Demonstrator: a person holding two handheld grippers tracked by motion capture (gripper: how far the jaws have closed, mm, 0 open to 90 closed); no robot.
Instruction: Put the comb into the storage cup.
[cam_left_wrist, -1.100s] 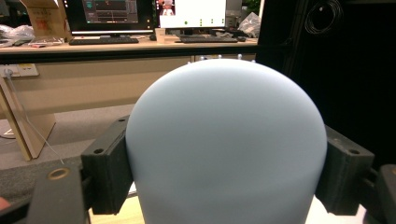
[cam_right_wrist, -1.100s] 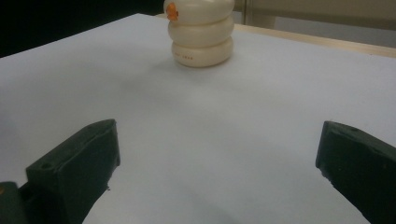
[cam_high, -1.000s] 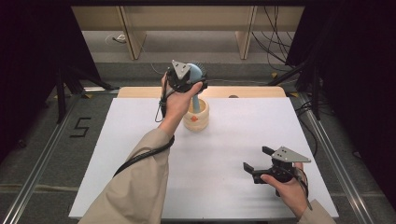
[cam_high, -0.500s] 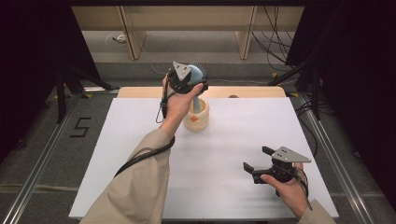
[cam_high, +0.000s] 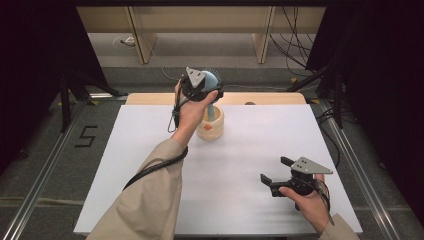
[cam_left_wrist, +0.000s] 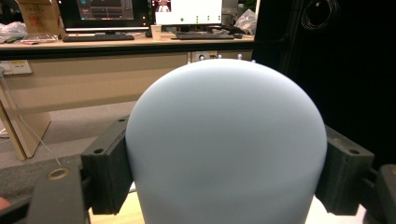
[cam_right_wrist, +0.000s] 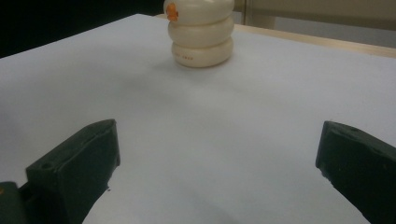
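A pale blue brush (cam_high: 212, 79) with dark bristles along its far edge is clamped by its rounded head in my left gripper (cam_high: 201, 88), held above the table's far side. Its blue handle (cam_high: 213, 113) reaches down into a cream ribbed holder (cam_high: 210, 129) with an orange mark. In the left gripper view the blue head (cam_left_wrist: 226, 140) sits between both black pads (cam_left_wrist: 108, 170), which press on its sides. My right gripper (cam_high: 274, 169) rests low over the white table top near the front right, open, with nothing between its jaws. The right gripper view looks past this gripper (cam_right_wrist: 217, 177) to the holder (cam_right_wrist: 201, 35).
The white sheet (cam_high: 125, 165) covers the table, with a wooden strip (cam_high: 270, 98) along the far edge. Dark curtains, metal rails and cables flank both sides. A desk with monitors (cam_left_wrist: 140, 14) stands beyond the table.
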